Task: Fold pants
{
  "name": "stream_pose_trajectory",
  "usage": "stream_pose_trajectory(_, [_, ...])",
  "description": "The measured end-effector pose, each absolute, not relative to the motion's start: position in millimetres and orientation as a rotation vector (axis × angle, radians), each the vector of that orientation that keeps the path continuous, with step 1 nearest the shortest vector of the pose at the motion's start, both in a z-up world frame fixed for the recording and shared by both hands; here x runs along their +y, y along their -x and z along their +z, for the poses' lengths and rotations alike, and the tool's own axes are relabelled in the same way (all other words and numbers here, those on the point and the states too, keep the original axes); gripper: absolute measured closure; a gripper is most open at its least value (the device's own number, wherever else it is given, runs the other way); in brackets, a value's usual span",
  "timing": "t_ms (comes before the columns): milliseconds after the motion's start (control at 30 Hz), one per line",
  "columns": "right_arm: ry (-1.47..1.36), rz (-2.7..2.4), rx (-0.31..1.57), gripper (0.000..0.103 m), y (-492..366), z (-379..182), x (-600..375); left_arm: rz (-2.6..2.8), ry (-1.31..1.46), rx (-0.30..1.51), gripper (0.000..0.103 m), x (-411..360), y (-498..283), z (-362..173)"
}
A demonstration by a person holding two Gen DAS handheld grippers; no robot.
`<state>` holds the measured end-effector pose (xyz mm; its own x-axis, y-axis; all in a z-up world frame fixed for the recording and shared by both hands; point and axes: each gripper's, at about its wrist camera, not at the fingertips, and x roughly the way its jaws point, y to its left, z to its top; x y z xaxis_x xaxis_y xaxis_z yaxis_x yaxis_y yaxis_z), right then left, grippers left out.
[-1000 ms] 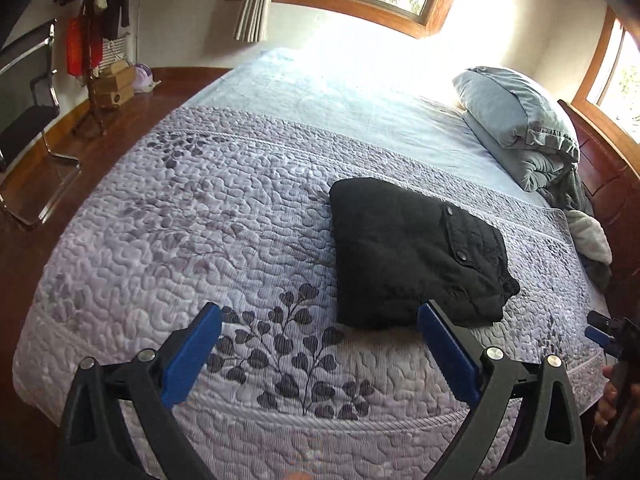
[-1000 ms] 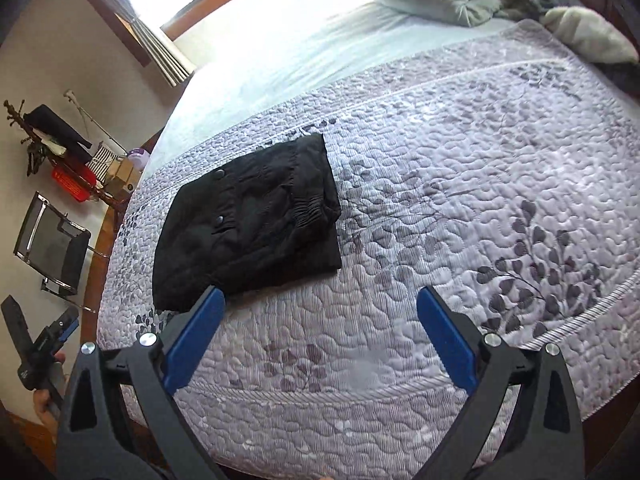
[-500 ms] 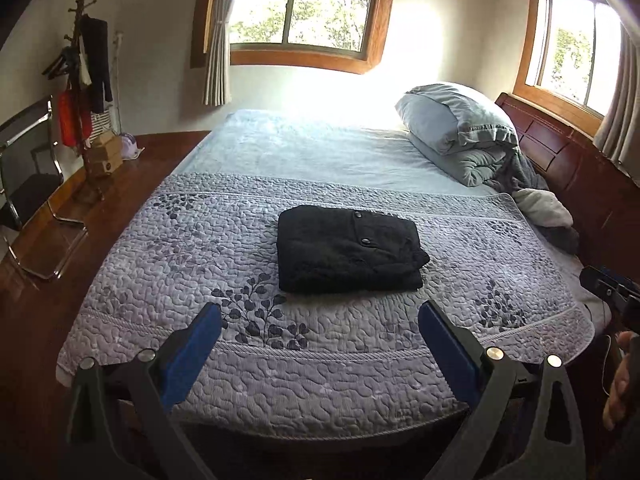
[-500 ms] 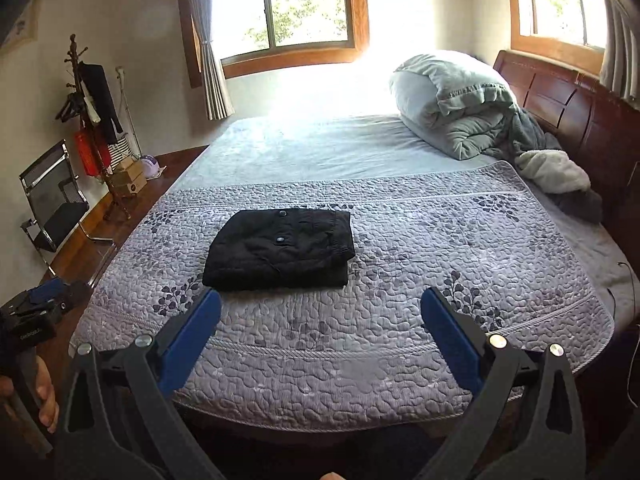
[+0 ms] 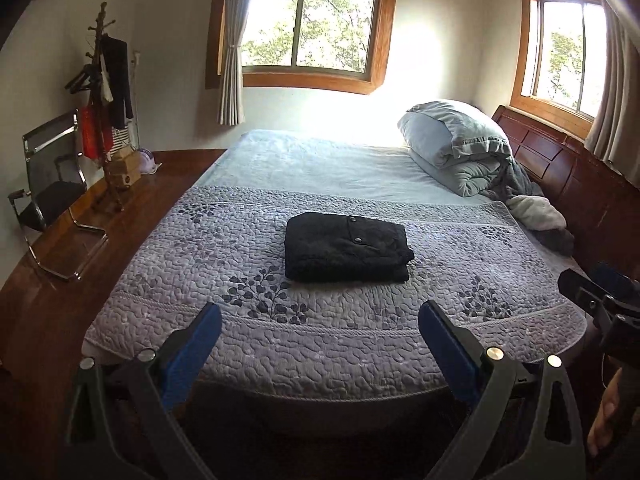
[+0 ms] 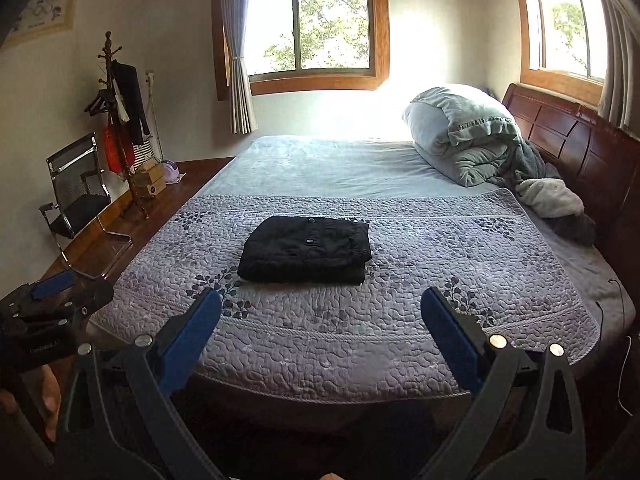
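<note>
Pants (image 5: 346, 249) sat folded into a black rectangle, long side running left-right, dead ahead of both tools on the purple quilt (image 5: 200, 264). Left gripper (image 5: 320, 332) and right gripper (image 6: 321, 322) were spread wide, holding nothing. No readable labels. Wood floor (image 5: 48, 280) left, headboard (image 6: 580, 148) right.

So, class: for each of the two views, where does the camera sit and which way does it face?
Left wrist: on the left gripper, off the quilt's near edge, facing the pants and windows; right gripper shows at right.
Right wrist: on the right gripper, same direction; left gripper shows at left.
Shared: pants, quilt, pillows, chair.
</note>
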<state>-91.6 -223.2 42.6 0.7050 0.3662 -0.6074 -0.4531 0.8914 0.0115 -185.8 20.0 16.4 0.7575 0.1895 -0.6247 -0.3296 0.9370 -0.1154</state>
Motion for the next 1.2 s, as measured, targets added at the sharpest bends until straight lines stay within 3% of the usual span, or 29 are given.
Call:
stream_pose_trajectory(567, [0.118, 0.484, 0.638, 0.003, 121.5, 52.9, -220.5, 0.311, 0.242, 0.634, 0.004, 18.0, 212.9, 35.7])
stream_pose_trajectory(1200, [0.123, 0.500, 0.651, 0.003, 104.3, 43.6, -209.4, 0.288, 0.265, 0.671, 0.004, 20.1, 191.0, 28.6])
